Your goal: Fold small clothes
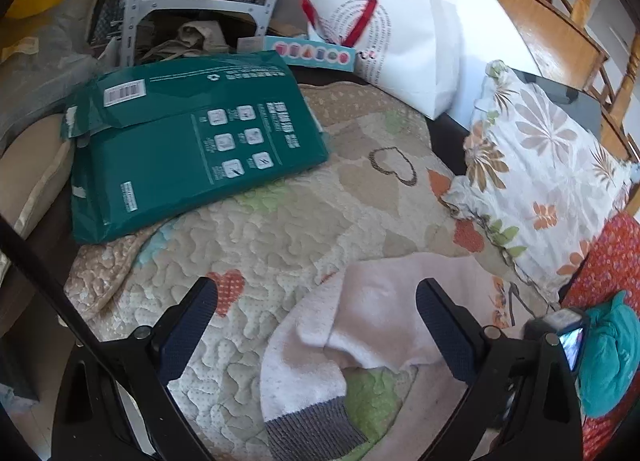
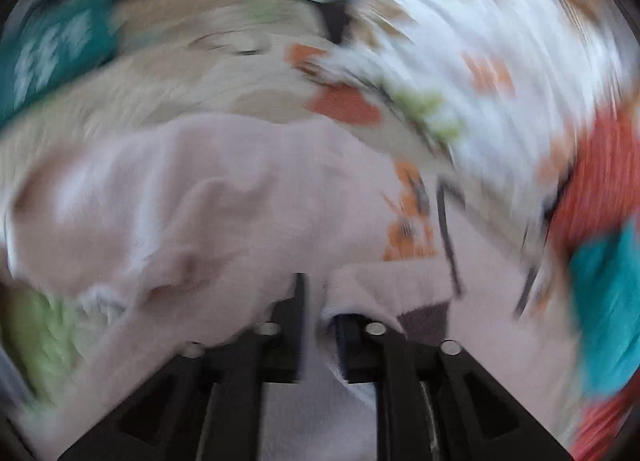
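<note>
- Left wrist view: the left gripper [image 1: 316, 301] has its jaws spread wide, nothing between the pads.
- Soft pale-pink knitted garment with a grey ribbed cuff [image 1: 384, 325] lies ahead of and beneath the spread jaws, mostly toward the right jaw; its cuff points back toward the camera. It rests rumpled on the quilted heart-patterned bed cover [image 1: 280, 229].
- Beyond the left jaw: a flat green plastic mailer bag [image 1: 192, 145]. Beyond the right jaw: a floral-print pillow [image 1: 548, 165]. Outside the right jaw: a crumpled teal cloth [image 1: 608, 361].
- Right wrist view, heavily blurred: the right gripper [image 2: 320, 301] has jaws set narrowly apart, with an edge of the pink garment between them; whether the pads press on it cannot be told.
- The garment spreads ahead of and to the left of these jaws.
- Progress, as a judgement: folding is at an early stage; the garment shows no neat fold, and smoothing and folding remain, with the teal cloth apparently unfolded as well.
</note>
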`<action>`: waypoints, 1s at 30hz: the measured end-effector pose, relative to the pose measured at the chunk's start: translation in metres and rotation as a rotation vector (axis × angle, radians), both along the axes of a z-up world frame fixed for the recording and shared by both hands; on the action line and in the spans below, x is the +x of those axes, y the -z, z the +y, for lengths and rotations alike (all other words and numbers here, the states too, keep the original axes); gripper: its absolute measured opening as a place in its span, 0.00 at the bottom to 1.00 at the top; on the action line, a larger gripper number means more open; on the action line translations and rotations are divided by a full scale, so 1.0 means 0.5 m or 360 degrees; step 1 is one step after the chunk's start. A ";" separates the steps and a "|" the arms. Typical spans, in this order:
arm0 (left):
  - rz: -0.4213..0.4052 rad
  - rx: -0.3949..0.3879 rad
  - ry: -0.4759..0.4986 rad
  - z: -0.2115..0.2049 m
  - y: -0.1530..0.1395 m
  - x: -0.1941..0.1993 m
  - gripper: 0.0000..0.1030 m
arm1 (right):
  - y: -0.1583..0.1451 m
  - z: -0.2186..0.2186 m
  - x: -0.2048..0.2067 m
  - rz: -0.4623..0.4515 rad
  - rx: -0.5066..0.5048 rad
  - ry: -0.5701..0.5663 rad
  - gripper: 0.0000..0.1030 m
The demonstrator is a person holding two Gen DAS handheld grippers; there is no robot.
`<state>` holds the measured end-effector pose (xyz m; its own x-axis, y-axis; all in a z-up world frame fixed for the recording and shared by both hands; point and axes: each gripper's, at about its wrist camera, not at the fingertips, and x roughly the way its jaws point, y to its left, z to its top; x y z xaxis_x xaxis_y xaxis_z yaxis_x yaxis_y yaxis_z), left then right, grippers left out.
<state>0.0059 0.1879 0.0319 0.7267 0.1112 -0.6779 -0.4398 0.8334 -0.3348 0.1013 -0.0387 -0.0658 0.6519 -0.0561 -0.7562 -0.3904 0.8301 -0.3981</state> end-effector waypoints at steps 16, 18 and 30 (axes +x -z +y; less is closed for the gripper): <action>0.0011 -0.0064 -0.0054 0.016 0.008 -0.005 0.97 | -0.133 -0.234 -0.020 0.0192 0.0731 0.0191 0.60; 0.0011 -0.0047 -0.0047 0.012 0.007 -0.004 0.97 | -0.135 -0.229 -0.021 0.0321 0.0902 0.0113 0.60; 0.0017 -0.0121 -0.0069 0.028 0.014 -0.006 0.97 | -0.067 -0.212 -0.076 0.0790 0.1032 -0.0138 0.75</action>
